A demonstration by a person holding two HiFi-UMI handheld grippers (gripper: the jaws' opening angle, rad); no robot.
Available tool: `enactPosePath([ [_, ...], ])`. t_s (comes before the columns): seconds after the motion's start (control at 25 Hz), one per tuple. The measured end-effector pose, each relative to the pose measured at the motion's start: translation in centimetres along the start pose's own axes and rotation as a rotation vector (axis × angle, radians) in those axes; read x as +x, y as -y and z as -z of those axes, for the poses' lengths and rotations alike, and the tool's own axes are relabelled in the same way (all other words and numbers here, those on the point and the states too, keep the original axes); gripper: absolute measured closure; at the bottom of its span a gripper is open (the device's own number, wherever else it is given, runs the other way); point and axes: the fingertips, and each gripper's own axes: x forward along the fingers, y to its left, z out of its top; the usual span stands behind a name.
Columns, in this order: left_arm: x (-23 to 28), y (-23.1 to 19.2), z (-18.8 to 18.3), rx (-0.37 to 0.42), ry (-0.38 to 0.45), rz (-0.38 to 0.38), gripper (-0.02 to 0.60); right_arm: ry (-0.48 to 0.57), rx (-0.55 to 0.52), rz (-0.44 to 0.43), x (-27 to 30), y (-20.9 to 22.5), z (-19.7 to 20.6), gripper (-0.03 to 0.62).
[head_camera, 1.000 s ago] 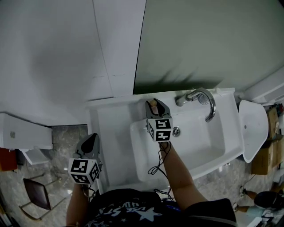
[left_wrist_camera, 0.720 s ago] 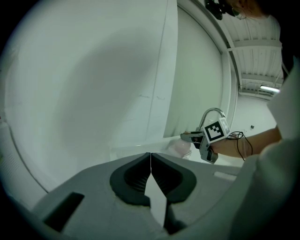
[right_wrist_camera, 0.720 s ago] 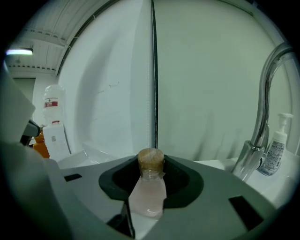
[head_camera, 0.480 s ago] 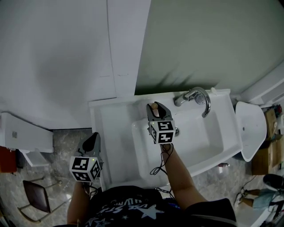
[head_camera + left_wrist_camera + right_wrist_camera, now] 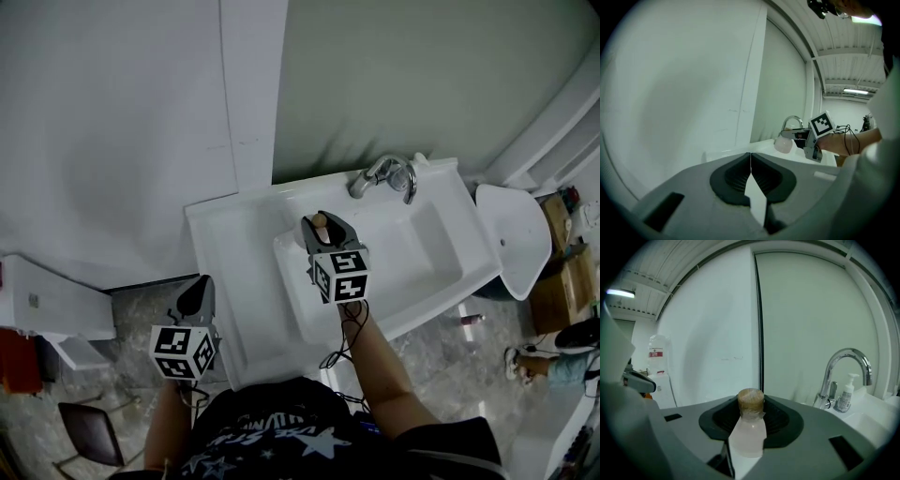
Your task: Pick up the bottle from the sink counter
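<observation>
My right gripper point(image 5: 320, 225) is shut on a small pale bottle point(image 5: 747, 430) with a brown cork-like cap point(image 5: 750, 401), held above the white sink counter point(image 5: 225, 272) near the basin's left rim. The left gripper view shows the same bottle point(image 5: 783, 143) in those jaws, clear of the counter. My left gripper point(image 5: 198, 292) hangs lower left, off the counter's front-left edge, its jaws closed together with nothing between them.
A chrome tap point(image 5: 382, 173) curves over the basin point(image 5: 412, 253) at the back. A white pump bottle point(image 5: 845, 393) stands beside the tap. A wall with a vertical panel seam point(image 5: 255, 94) rises behind the counter. A white round-edged fixture point(image 5: 514, 239) stands at the right.
The right gripper with the bottle has come slightly toward me, away from the wall. The head view has swung, so the sink looks turned. The left gripper has barely moved.
</observation>
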Motion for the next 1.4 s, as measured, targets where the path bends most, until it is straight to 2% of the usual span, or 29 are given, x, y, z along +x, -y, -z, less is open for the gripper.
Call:
enactPosePath([
  [0.6, -10.0, 0.8, 2.9, 0.031, 0.016, 0.125, 0.561, 0.001, 0.031, 0.082, -11.4, -9.1, 2.1, 0.454],
  [0.96, -15.9, 1.2, 5.7, 0.035, 0.004, 0.205, 0.561, -0.019, 0.041, 0.118, -17.4, -15.1, 4.0, 0.454],
  [1.4, -22.8, 1.0, 9.2, 0.035, -0.022, 0.266, 0.561, -0.031, 0.069, 0.165, -23.8, -21.6, 6.7, 0.454],
])
